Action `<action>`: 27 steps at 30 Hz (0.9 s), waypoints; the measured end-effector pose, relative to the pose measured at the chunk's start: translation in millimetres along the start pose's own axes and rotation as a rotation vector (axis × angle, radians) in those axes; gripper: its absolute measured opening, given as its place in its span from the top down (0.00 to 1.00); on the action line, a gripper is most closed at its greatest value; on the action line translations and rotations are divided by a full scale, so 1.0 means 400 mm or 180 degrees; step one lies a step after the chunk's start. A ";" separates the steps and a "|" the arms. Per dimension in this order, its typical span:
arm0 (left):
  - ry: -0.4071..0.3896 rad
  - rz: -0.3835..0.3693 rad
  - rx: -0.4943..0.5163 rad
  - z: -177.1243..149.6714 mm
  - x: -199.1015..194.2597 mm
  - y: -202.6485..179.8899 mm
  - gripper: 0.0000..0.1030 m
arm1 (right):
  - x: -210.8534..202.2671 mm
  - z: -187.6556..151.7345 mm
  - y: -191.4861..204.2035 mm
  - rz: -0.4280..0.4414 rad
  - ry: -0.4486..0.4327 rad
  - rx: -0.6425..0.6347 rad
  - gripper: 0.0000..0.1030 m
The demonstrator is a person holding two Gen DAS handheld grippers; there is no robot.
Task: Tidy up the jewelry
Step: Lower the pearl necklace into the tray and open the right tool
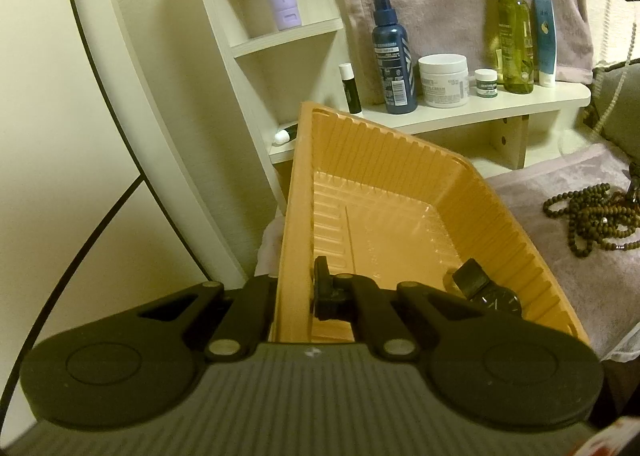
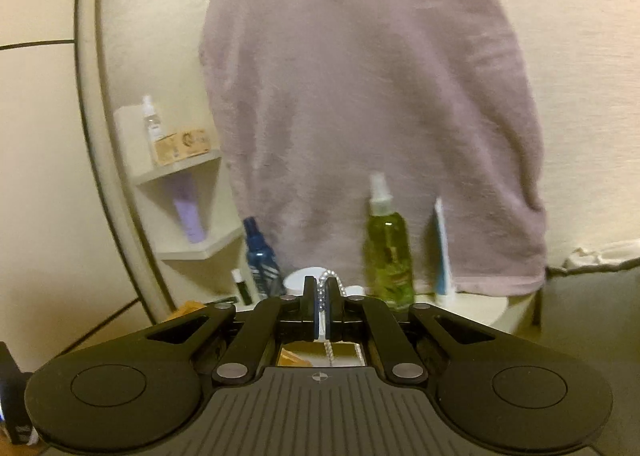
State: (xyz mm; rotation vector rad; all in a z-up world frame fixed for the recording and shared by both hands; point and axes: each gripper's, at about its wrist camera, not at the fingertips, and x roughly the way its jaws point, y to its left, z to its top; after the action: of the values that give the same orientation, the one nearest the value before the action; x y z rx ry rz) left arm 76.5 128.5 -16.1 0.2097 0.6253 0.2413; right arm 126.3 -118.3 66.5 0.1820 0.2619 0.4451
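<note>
left gripper (image 1: 294, 296) clamped on orange tray (image 1: 400, 191) wall, watch (image 1: 486, 292) inside | right gripper (image 2: 323, 296) pinching pearl strand (image 2: 334, 280) | step: carrying strand | next: likely lower it into tray

Ribbed orange tray (image 1: 400, 159), black watch (image 1: 486, 292)

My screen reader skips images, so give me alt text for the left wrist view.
The left hand-held gripper is shut on the near wall of a tilted orange tray, which holds a black watch. A tangle of brown bead necklaces lies to the right on a mauve cloth, with toiletry bottles on a shelf behind.
</note>
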 end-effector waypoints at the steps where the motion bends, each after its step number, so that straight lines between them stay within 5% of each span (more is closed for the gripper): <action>1: 0.0002 -0.0002 -0.0002 0.000 0.001 0.000 0.98 | 0.008 0.002 0.010 0.0040 0.0012 -0.0013 0.97; 17: 0.0017 -0.0044 -0.0012 -0.002 0.002 0.011 0.97 | 0.182 -0.025 0.177 0.0958 0.0334 0.0085 0.97; 27: 0.0024 -0.0050 -0.0017 -0.003 0.004 0.010 0.97 | 0.329 -0.225 0.217 0.1280 0.1358 0.0156 0.97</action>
State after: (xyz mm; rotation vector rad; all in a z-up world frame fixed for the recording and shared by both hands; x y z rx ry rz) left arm 76.3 133.1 -16.8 0.1987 0.6336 0.2288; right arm 180.0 27.9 -26.4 0.1870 0.6611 0.8787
